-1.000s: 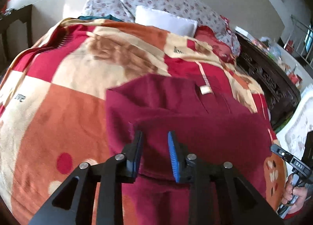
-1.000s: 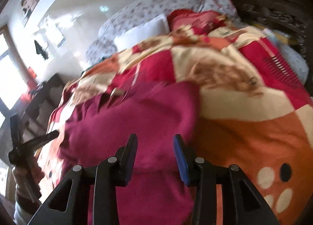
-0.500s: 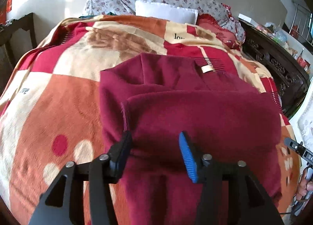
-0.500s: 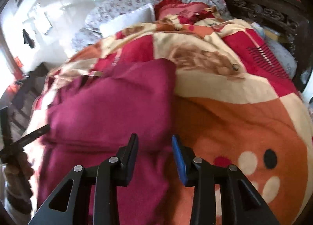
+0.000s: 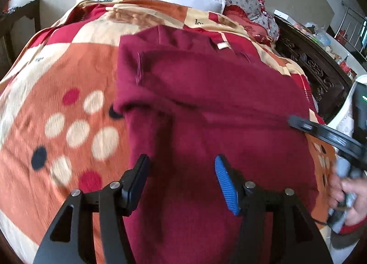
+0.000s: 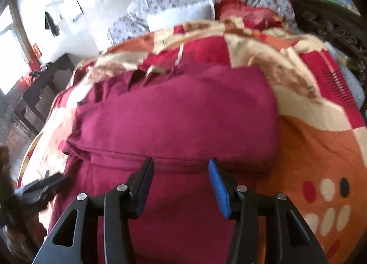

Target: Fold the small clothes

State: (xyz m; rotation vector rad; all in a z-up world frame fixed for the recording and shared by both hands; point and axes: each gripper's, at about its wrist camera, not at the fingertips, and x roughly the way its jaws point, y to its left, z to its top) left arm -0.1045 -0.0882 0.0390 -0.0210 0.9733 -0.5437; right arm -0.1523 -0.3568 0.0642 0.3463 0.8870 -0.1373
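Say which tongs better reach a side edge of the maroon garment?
Left, probably: both tongs have just been opening, nothing gripped; left tongs stand at the maroon garment edge, right tongs well inside.

Left gripper (image 5: 182, 175) and right gripper (image 6: 181, 178) point downward, jaws just opened, nothing clamped.

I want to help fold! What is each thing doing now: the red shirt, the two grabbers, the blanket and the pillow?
maroon garment: folded over once, lying loose on the blanket.
left gripper: open, just widened, holding nothing.
right gripper: open, just widened, holding nothing.
blanket: spread over the bed.
white pillow: lying at the head of the bed.
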